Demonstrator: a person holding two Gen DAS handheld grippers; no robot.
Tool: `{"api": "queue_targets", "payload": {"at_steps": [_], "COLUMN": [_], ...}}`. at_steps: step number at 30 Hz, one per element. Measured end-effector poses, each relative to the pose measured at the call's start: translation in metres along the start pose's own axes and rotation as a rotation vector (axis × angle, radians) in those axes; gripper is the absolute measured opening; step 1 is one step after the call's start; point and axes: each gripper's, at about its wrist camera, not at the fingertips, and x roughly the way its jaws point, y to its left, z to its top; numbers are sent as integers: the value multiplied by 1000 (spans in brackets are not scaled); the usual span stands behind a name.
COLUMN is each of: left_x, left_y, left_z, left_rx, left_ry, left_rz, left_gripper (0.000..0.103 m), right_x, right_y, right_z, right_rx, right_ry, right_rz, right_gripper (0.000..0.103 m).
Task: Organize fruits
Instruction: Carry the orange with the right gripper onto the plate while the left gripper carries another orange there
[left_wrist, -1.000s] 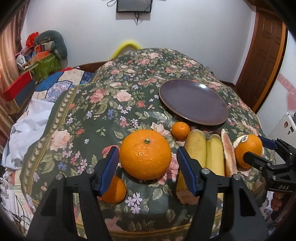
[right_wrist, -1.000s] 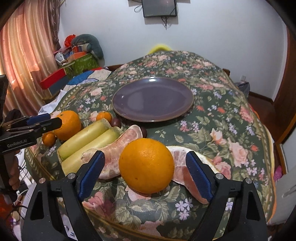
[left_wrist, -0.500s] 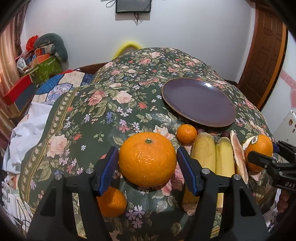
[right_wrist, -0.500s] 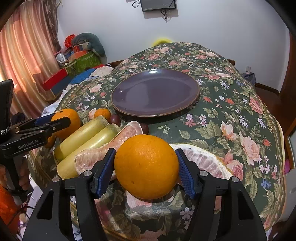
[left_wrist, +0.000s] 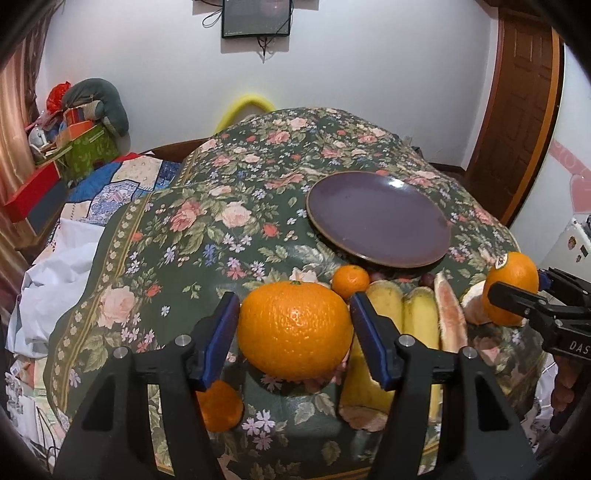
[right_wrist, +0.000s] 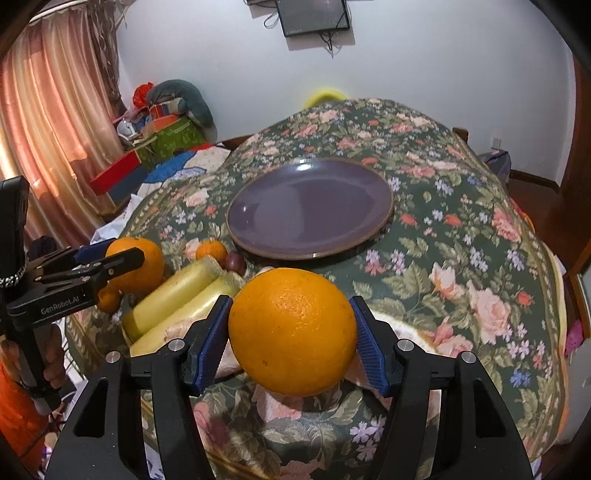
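My left gripper (left_wrist: 293, 332) is shut on a large orange (left_wrist: 294, 329) and holds it above the table's near edge. My right gripper (right_wrist: 291, 336) is shut on a second orange (right_wrist: 292, 330), also lifted; it shows at the right in the left wrist view (left_wrist: 511, 288). The empty purple plate (left_wrist: 376, 218) lies further back on the floral tablecloth (left_wrist: 207, 236); it also shows in the right wrist view (right_wrist: 310, 206). Two bananas (left_wrist: 406, 314), pomelo wedges (left_wrist: 448, 317) and small mandarins (left_wrist: 350, 281) lie between the grippers.
Another mandarin (left_wrist: 218, 406) lies under my left gripper near the table edge. Dark grapes (right_wrist: 235, 261) sit by the plate rim. A bed with boxes (left_wrist: 74, 155) is left, a wooden door (left_wrist: 517, 110) right.
Both grippers have closed on their oranges and lifted them off the cloth. The right jaws went from wide open to gripping.
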Motion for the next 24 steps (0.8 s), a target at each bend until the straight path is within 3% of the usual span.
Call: {"api": "queue_targets", "payload": {"at_steps": [8, 18, 24], "left_x": [16, 28, 36], "left_y": [-4, -9, -1], "left_z": [-3, -3, -4], "left_rx": [-14, 34, -6], "left_ry": [67, 87, 108], "left_rz": [-15, 9, -17], "left_gripper": [62, 67, 69], "right_x": [-7, -6, -6], "right_y": [-9, -15, -16], "right_z": [8, 5, 4], "right_rx": [17, 33, 31], "right_ry": [-32, -16, -16], "right_rz": [2, 13, 12], "right_gripper": [60, 60, 60]}}
